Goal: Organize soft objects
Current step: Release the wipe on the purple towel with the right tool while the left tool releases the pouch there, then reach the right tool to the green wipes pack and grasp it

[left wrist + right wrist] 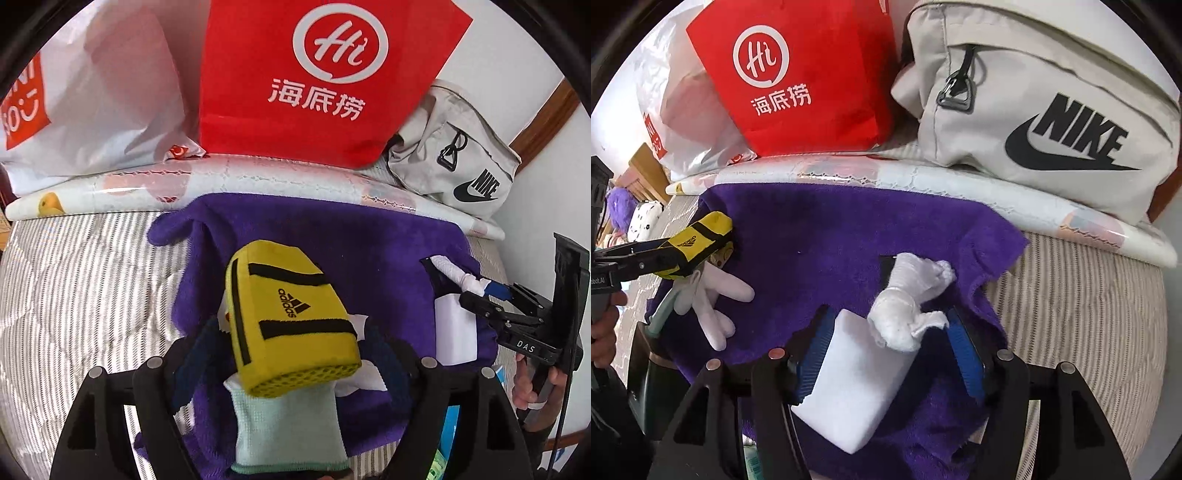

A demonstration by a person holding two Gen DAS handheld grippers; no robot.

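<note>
Clamping a yellow Adidas wristband (291,317), the left gripper (295,354) holds it above the near left part of a purple towel (332,236), with a white glove (713,295) and a pale green cloth (288,424) beneath. To the right, the right gripper (886,354) has its blue-padded fingers (812,350) spread wide around a white sponge block (860,384) and a bunched white sock (908,295), both lying on the towel. Far behind stand a red Haidilao bag (314,74) and a grey Nike bag (1052,110).

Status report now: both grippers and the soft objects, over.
Left gripper holding yellow Adidas band. Right gripper open around white sponge and balled white cloth. Nothing blocking.
</note>
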